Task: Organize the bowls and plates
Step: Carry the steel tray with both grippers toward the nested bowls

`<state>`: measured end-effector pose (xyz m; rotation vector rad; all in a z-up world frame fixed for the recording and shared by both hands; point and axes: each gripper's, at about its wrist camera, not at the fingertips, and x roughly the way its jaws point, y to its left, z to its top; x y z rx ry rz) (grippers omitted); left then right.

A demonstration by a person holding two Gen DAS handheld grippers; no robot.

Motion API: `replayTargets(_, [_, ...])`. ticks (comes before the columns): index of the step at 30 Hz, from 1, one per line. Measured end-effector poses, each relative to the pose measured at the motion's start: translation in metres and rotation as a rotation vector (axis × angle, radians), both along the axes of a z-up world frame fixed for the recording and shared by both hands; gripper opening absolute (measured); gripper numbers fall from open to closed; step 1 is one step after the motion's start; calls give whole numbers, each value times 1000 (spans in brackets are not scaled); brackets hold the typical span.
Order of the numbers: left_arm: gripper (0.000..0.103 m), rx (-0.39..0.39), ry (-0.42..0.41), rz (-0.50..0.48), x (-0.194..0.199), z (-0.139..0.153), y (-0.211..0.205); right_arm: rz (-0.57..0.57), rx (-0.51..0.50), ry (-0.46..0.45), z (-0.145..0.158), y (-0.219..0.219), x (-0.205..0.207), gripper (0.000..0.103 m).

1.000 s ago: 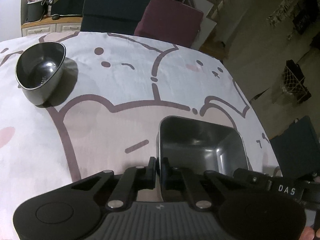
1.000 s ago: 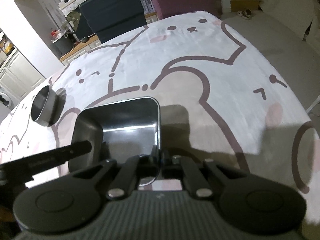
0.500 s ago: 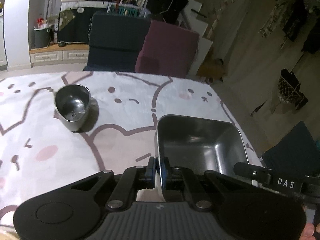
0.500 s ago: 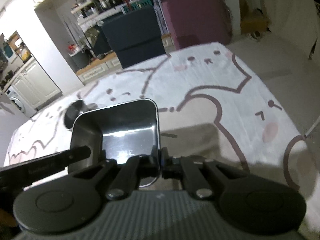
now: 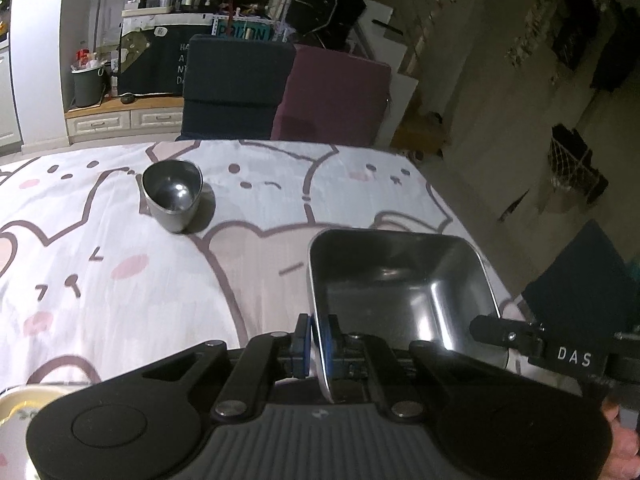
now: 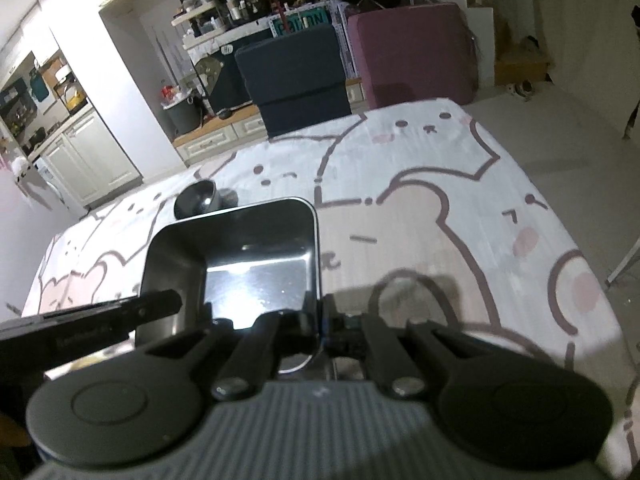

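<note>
Square steel bowl (image 5: pixel 404 284), rims pinched by left gripper (image 5: pixel 316 344), right gripper (image 6: pixel 320 320)

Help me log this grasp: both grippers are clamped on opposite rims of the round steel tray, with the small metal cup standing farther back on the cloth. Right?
Not quite. The steel tray is rectangular with rounded corners, not round, as the left wrist view shows. The rest holds: the left gripper and right gripper pinch opposite rims, and the small metal cup stands farther back on the cloth.
</note>
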<state>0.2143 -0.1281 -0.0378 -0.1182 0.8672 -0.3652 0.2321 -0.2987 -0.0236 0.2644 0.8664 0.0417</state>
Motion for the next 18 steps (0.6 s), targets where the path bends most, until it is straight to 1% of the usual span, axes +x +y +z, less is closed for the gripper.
replayTargets(6, [7, 61, 32, -14, -23, -16, -1, 28, -56, 36, -8, 10, -16, 3])
replayTargets(12, [7, 116, 57, -25, -34, -32, -2, 62, -112, 78, -17, 17, -21, 3])
replayTargets(14, [7, 141, 52, -30, -35, -36, -3, 70, -119, 83, -17, 18, -21, 3])
replayTargets(17, [9, 213, 23, -58, -37, -42, -10, 83, -132, 86, -15, 21, -21, 3])
replayTargets(18, [9, 226, 22, -68, -38, -45, -12, 88, -139, 87, -15, 23, -21, 3])
